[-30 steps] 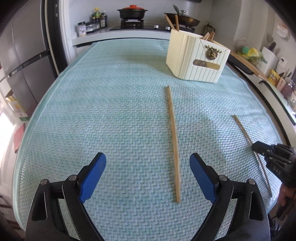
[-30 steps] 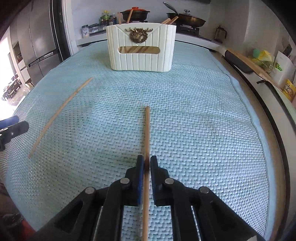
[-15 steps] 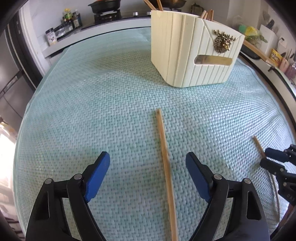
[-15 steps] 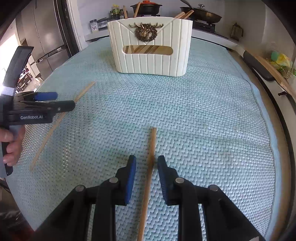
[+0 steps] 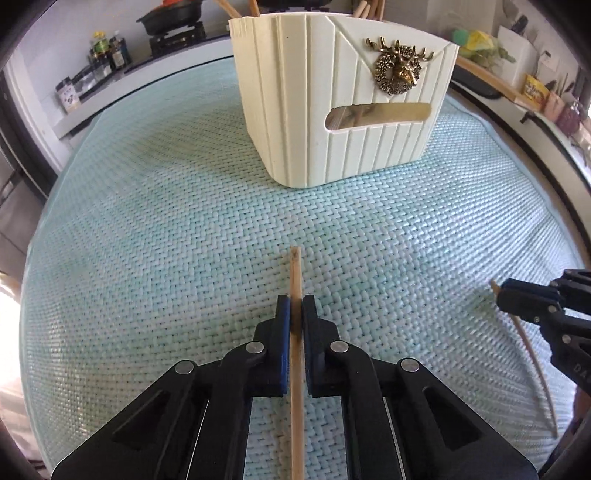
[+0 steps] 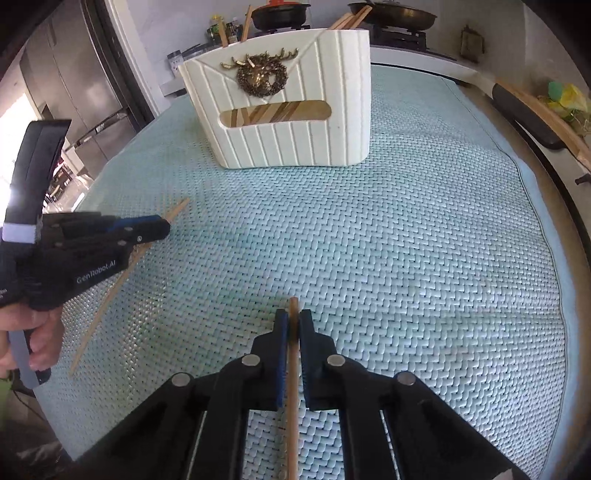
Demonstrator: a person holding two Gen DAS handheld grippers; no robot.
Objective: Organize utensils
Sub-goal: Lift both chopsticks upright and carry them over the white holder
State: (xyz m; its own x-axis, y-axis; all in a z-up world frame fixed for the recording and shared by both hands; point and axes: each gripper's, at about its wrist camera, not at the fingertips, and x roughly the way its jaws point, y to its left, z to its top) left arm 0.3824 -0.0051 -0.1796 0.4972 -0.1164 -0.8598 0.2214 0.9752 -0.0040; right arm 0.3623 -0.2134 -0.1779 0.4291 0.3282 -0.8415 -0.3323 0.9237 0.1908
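Observation:
Two wooden chopsticks lie on a teal woven mat (image 5: 147, 240). In the left wrist view my left gripper (image 5: 295, 306) is closing its blue pads on one chopstick (image 5: 295, 273) near its far tip. The right wrist view has my right gripper (image 6: 293, 321) closing the same way on the other chopstick (image 6: 293, 304). A cream ribbed utensil holder (image 5: 306, 122) with a brass deer emblem stands further back, with several chopsticks (image 6: 354, 20) sticking out of it. Each view catches the other gripper from the side: the right gripper (image 5: 517, 299) and the left gripper (image 6: 159, 227).
Behind the mat runs a counter with a stove, pots (image 6: 280, 13) and bottles (image 5: 107, 55). A fridge (image 6: 81, 85) stands at the left. A wooden board (image 6: 546, 114) and small packets line the right edge. A hand (image 6: 37, 332) holds the left gripper's handle.
Both grippers moved forward along their chopsticks toward the holder. The left jaws went from wide open to shut on its chopstick. The right jaws loosened briefly, then shut again nearer the tip.

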